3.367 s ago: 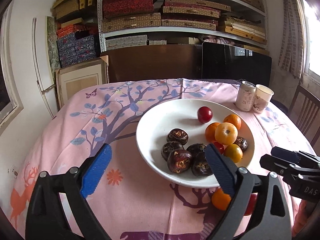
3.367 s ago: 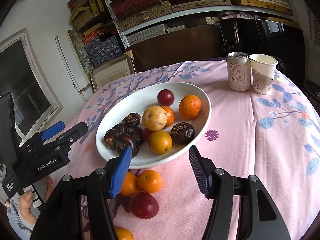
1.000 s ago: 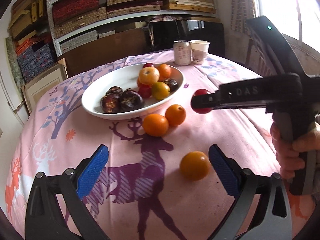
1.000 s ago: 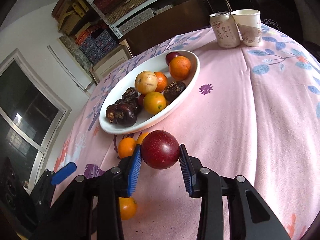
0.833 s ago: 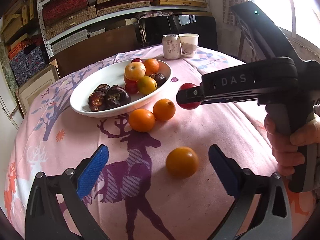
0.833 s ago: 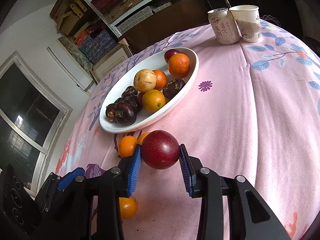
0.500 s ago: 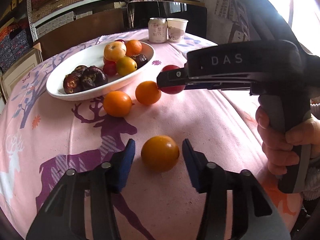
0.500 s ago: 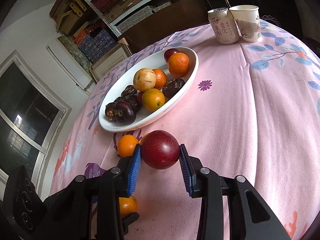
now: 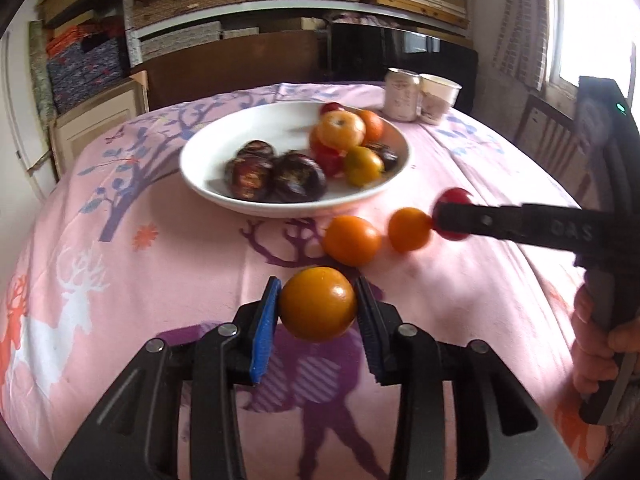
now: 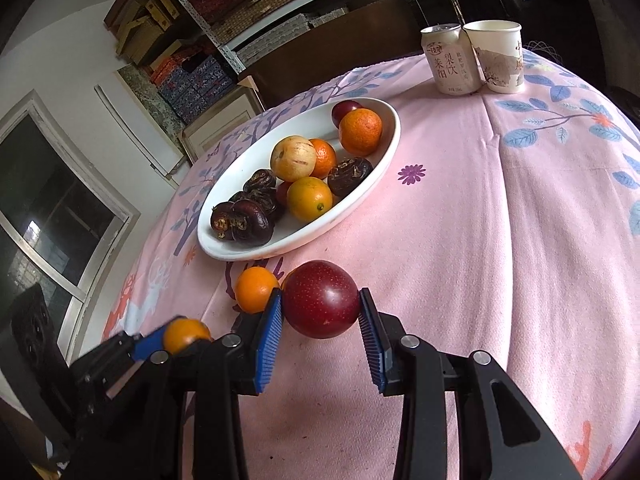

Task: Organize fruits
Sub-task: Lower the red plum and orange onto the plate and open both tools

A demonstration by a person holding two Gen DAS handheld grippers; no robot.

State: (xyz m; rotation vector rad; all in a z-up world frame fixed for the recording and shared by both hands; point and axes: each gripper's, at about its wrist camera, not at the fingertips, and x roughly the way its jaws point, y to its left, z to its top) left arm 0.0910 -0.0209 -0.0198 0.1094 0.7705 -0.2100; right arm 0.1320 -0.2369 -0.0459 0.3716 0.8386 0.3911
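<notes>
Left gripper point(image 9: 317, 312) clamped on an orange point(image 9: 318, 309), blue pads point(image 9: 264, 332) pressing both sides, jaws narrowed to the fruit's width. Seen from the right wrist too: same orange point(image 10: 186, 334) pinched at the left gripper's tip, low at the near left of the table. Right gripper point(image 10: 320, 314) likewise closed on a dark red plum point(image 10: 321, 299), pads tight against its flanks; held just above the pink tablecloth point(image 10: 500, 240), or possibly grazing it, hard to tell from this angle. In the left view, plum point(image 9: 454, 200) partly hidden behind the right gripper's black finger, with a hand point(image 9: 600, 344) wrapped round the handle at the right edge.

Just beyond the jaws, two loose oranges on the cloth: one point(image 9: 352, 241) nearer the middle, another point(image 9: 410, 229) beside it and close to the plum. Both lying between the grippers and the plate point(image 9: 208, 148), near its front rim.

White plate toward the table's middle, holding dark wrinkled fruits point(image 10: 244, 218) at its left end, oranges point(image 10: 360, 131), a pale yellow fruit point(image 10: 293, 158) and a small red one point(image 10: 343, 109) toward its right end.

At the far right edge of the table, a can point(image 10: 448, 60) and a paper cup point(image 10: 498, 56) standing upright, touching. Left view blurred throughout.
</notes>
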